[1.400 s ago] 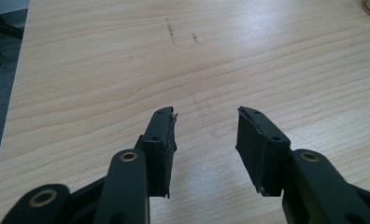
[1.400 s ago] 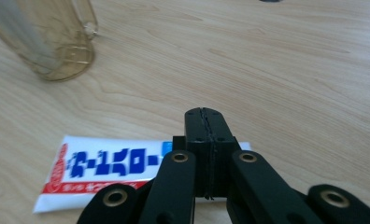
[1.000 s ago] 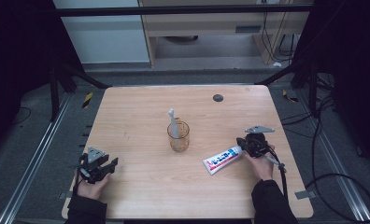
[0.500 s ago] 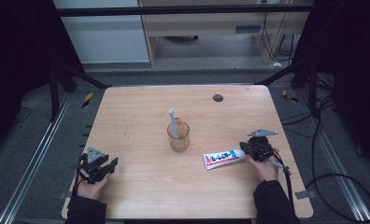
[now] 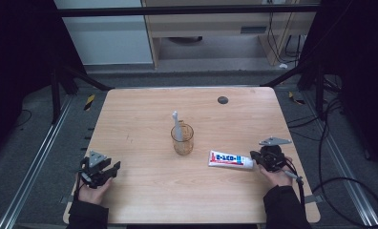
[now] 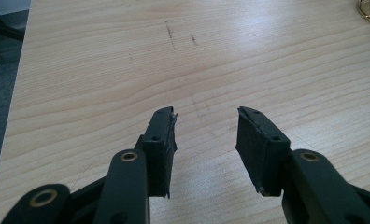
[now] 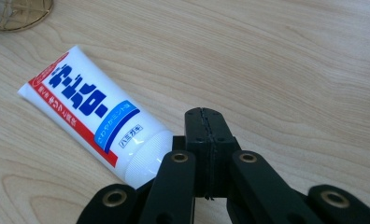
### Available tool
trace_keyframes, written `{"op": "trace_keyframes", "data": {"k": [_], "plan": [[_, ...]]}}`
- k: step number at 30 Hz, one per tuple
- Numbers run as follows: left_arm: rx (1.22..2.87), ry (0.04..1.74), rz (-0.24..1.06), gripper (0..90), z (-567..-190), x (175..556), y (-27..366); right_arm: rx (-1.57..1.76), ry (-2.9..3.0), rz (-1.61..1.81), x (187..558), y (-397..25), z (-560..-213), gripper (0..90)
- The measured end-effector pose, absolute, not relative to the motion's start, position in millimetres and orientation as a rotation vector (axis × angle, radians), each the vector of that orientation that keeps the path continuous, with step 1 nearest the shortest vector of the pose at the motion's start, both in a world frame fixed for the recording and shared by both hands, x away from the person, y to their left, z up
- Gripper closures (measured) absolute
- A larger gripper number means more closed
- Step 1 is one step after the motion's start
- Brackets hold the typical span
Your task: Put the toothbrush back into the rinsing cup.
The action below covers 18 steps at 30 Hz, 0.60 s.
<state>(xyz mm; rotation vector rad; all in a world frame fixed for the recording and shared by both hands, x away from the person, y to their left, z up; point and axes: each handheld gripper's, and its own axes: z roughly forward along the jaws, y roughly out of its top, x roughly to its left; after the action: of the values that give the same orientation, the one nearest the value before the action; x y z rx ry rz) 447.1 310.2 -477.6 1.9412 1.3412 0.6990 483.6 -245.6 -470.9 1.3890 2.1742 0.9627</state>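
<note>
Toothpaste tube (image 7: pixel 96 123) with blue Japanese lettering lay flat beside my right gripper (image 7: pixel 205 119), jaws pressed together on nothing.

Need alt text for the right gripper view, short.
The right gripper has its two black jaws shut together, empty, just beside the cap end of a white toothpaste tube with red and blue print that lies flat on the wooden table. A gold wire cup base sits at the top left corner.
</note>
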Motion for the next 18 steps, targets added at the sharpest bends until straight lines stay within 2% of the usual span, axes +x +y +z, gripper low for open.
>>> {"op": "trace_keyframes", "data": {"k": [9, 18], "plan": [[1.940, 1.340, 0.702, 56.0, -477.2, 446.8, 310.1, 1.381, 2.194, 0.942, 483.3, -244.4, -474.1, 90.0], [1.940, 1.340, 0.702, 56.0, -477.0, 446.3, 310.0, 1.361, 2.243, 0.942, 467.2, -238.6, -476.3, 90.0]]}}
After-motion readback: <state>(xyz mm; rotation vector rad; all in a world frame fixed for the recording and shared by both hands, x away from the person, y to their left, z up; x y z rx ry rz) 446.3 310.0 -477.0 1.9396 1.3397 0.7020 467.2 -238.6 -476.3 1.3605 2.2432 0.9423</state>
